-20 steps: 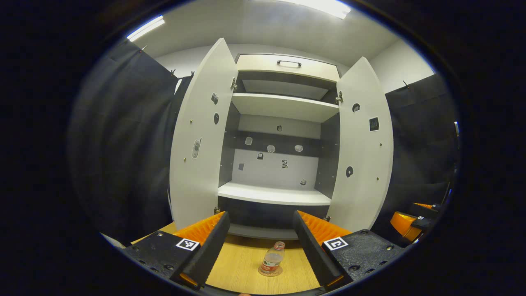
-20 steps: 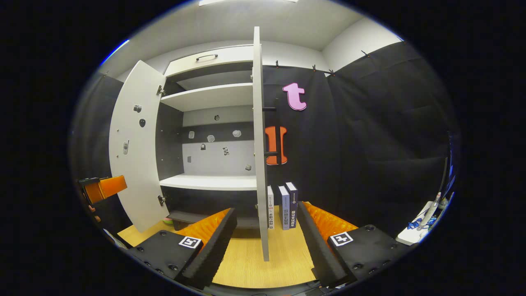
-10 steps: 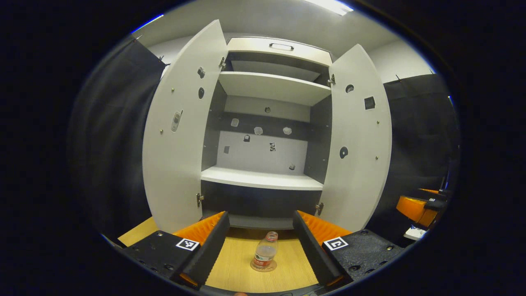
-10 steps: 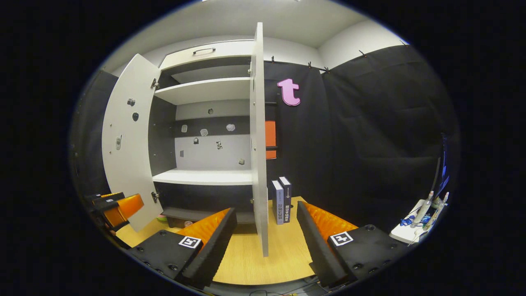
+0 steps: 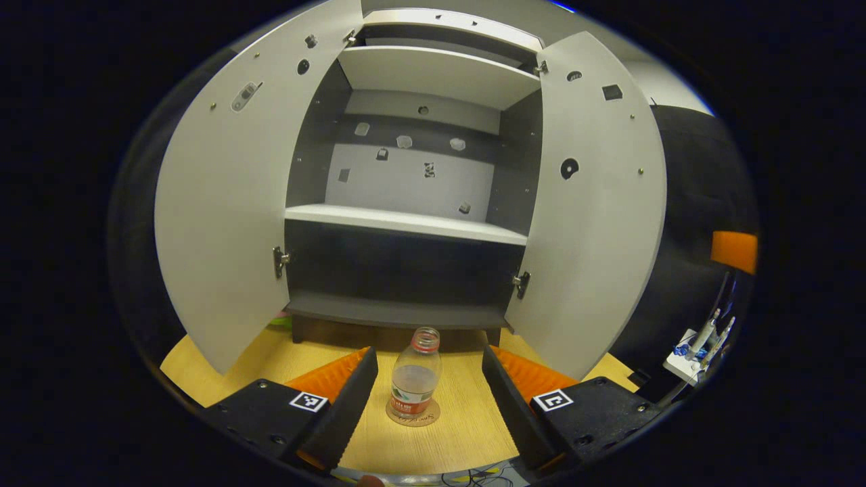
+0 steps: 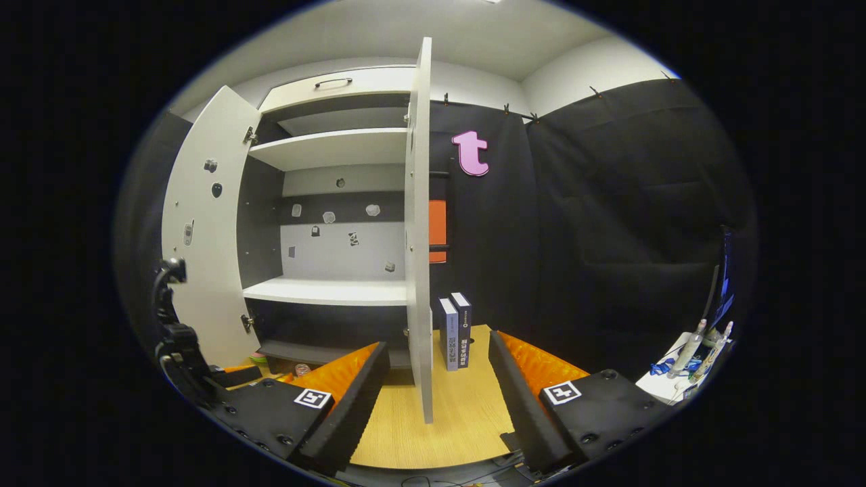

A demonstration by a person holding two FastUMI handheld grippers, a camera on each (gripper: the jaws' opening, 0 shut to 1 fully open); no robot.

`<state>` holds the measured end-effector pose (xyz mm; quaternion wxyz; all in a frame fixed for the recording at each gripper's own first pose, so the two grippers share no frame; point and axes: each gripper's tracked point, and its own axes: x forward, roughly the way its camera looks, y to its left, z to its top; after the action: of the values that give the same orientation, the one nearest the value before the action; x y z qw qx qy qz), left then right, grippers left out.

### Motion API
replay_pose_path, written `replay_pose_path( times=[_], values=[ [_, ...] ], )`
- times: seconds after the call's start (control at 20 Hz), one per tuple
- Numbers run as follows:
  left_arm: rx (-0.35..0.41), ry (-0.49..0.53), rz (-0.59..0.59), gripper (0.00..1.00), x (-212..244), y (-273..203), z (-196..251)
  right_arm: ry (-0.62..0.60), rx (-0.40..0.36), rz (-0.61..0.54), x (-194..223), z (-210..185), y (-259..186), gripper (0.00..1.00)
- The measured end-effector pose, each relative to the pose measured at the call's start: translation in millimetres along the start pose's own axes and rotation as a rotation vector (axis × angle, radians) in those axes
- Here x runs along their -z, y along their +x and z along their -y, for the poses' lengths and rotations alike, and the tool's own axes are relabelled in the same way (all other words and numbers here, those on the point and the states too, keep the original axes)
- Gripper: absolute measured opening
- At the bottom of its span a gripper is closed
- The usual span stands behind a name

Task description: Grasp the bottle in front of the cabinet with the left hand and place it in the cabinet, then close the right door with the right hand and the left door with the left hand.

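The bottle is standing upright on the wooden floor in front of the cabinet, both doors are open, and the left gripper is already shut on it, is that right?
Not quite. The left gripper is open: in the left gripper view its fingers stand apart on either side of the bottle without touching it. The rest holds: the bottle stands upright on the floor before the cabinet, and both doors are open.

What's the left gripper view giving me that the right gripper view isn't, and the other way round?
Left gripper view: the bottle standing upright before the cabinet, framed between the open left claw fingers, untouched. Right gripper view: the right door seen edge-on, two books standing beside it, and the open right claw. Both: the cabinet with both doors open.
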<state>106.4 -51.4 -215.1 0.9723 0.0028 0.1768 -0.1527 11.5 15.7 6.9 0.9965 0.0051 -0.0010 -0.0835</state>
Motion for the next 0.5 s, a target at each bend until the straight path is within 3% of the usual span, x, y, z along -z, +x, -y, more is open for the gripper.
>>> replay_pose_path(
  times=[0.1,0.2,0.4,0.5],
  values=[
    [-0.001,0.010,-0.029,0.95,24,18,-4,-0.007,0.005,0.000,0,1,0,0.93],
    [0.001,0.030,-0.068,0.95,51,35,-7,-0.013,0.011,-0.004,0,4,0,0.98],
    [-0.008,0.022,-0.118,0.95,86,62,-12,-0.019,0.031,-0.008,-1,12,0,0.98],
    [-0.018,0.025,-0.129,0.95,98,76,-15,-0.019,0.046,-0.013,-2,17,0,0.93]
  ],
)
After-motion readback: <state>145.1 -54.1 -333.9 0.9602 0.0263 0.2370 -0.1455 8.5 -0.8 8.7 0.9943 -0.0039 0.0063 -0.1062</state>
